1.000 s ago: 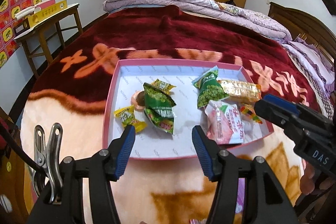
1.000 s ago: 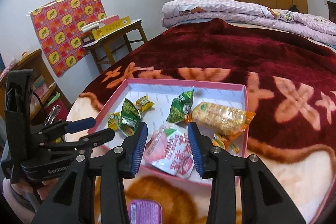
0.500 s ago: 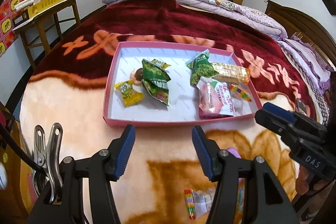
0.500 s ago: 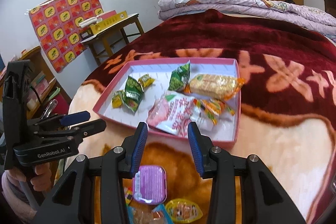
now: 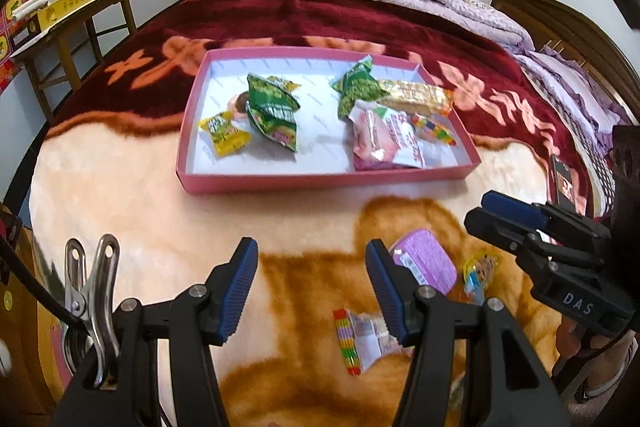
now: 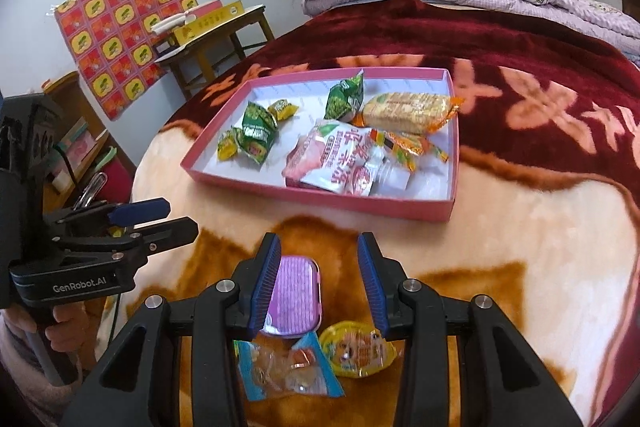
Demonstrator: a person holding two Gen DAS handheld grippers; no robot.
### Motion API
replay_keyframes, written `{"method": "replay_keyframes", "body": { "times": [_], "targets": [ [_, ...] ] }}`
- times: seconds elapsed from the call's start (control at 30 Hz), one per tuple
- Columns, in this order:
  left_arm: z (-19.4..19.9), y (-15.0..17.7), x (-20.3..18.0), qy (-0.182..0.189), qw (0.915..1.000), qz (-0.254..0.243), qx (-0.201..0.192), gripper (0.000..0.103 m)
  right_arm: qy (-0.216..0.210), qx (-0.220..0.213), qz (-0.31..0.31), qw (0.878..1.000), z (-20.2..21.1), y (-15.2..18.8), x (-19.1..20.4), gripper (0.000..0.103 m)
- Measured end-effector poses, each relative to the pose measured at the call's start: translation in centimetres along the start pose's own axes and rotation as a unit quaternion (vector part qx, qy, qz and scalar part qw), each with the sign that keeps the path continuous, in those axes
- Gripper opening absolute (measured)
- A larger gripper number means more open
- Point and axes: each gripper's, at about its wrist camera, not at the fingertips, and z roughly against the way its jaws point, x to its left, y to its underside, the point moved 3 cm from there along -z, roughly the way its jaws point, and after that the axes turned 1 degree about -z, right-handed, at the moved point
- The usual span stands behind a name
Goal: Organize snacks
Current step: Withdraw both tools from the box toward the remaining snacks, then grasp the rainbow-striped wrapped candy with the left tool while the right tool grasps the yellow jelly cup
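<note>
Both views are bright and evenly lit by soft daylight, its source out of frame. Shadows are faint: the packets cast short, pale ones on the tray (image 5: 192, 147) floor. Wrappers (image 6: 344, 171) show small glints. Fisheye distortion bows the bed (image 6: 520, 39) and walls, with black vignetting at the corners. The near blanket (image 5: 304, 259) is slightly motion-blurred.

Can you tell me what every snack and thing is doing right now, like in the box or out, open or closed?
Pink box: open, no lid, on the blanket, holding snacks.
Pea bag: sealed, in the box.
Cracker pack: sealed, in the box.
Purple tub: sealed, on the blanket outside the box.
Jelly cup: sealed, outside the box.
Left hand-held gripper: open, empty.
Right hand-held gripper: open, empty, above the purple tub.
</note>
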Motion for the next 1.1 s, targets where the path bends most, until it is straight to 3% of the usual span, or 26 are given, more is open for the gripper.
{"method": "replay_keyframes", "body": {
  "times": [0.47, 0.87, 1.1],
  "targets": [
    [0.5, 2.3, -2.2, 0.033, 0.9989, -0.02, 0.025, 0.059, 0.005, 0.025, 0.015, 1.0, 0.5, 2.2, -0.1, 0.041],
    [-0.9, 4.0, -4.3, 0.03, 0.9969, -0.051, 0.052, 0.06, 0.023, 0.045, 0.011, 0.999, 0.7, 3.6, -1.4, 0.041],
    [-1.7, 4.7, -5.1, 0.011, 0.9957, -0.074, 0.054, 0.059, 0.031, 0.051, 0.006, 0.998, 0.4, 4.1, -1.9, 0.041]
  ]
}}
